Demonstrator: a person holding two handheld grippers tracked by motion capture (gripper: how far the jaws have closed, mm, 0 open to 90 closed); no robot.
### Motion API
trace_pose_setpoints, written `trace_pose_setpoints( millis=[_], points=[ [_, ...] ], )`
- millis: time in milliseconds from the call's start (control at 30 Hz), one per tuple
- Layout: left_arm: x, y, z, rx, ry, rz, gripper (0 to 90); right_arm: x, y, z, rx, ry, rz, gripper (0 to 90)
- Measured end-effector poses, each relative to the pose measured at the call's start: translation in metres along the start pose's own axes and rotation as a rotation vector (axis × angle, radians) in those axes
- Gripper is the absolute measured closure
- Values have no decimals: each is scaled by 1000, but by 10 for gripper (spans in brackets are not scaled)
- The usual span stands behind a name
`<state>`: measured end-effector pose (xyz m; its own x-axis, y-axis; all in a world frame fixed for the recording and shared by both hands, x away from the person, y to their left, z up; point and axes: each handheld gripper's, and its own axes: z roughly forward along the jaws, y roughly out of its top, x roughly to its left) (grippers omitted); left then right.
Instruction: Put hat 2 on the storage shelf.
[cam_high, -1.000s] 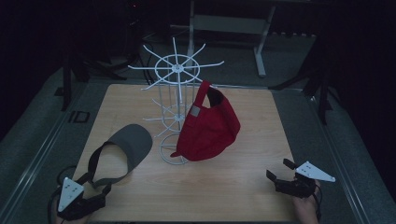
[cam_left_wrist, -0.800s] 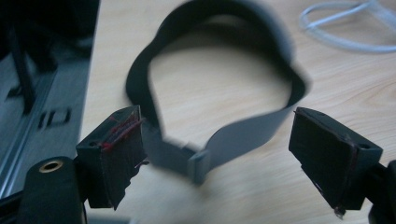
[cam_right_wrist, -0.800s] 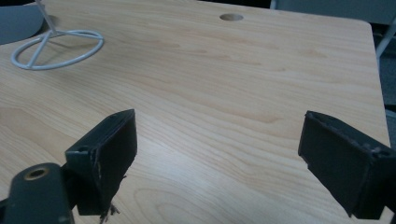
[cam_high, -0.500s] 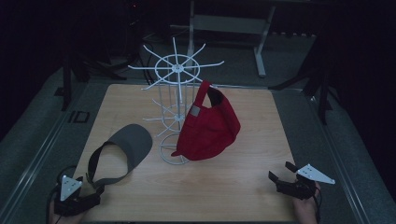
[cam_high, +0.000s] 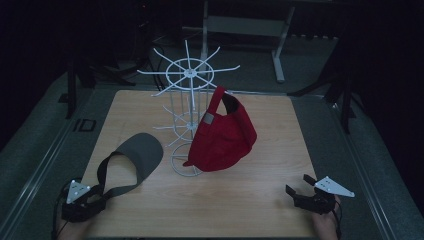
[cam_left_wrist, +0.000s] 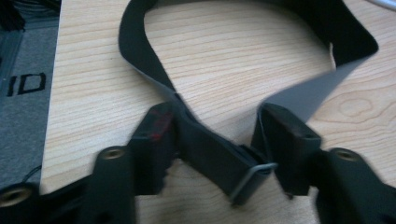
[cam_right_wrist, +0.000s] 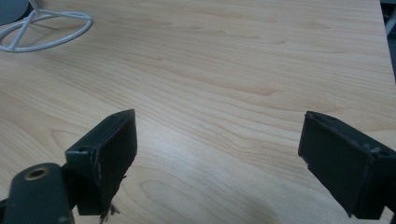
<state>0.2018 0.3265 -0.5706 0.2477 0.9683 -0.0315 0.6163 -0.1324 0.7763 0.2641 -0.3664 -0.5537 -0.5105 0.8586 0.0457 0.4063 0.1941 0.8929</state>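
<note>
Left gripper view is showing the grey visor's (cam_left_wrist: 322, 88) black strap (cam_left_wrist: 210, 149) with its metal buckle lying between the left gripper's (cam_left_wrist: 219, 140) jaws, which have just been closing around it on the counter (cam_left_wrist: 233, 56). Whether both pads are pressing yet is unclear. Right gripper (cam_right_wrist: 219, 158) is resting well apart, jaws wide.

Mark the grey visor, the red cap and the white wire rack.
grey visor (cam_high: 142, 156): high view, on the brim.
red cap (cam_high: 227, 137): high view, on the crown.
white wire rack (cam_high: 190, 73): high view, on the top hub.
</note>
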Motion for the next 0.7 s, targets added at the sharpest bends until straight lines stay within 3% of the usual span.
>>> trace_pose_setpoints(
  millis=[133, 233, 300, 467, 700],
  points=[
    [0, 0, 0, -1, -1, 2, 729, 0, 0, 0, 6, -6, 1, 117],
    [-1, 3, 1, 0, -6, 6, 826, -2, 1, 2, 19, -48, 7, 130],
    [-4, 5, 1, 5, -1, 30, 839, -3, 1, 3, 45, -105, 13, 133],
    [-10, 13, -3, -31, -13, 57, 849, -7, 1, 5, 67, -159, 38, 133],
    [-19, 32, -18, -123, -52, 71, 853, -9, 1, 5, 50, -174, 71, 133]
  ],
)
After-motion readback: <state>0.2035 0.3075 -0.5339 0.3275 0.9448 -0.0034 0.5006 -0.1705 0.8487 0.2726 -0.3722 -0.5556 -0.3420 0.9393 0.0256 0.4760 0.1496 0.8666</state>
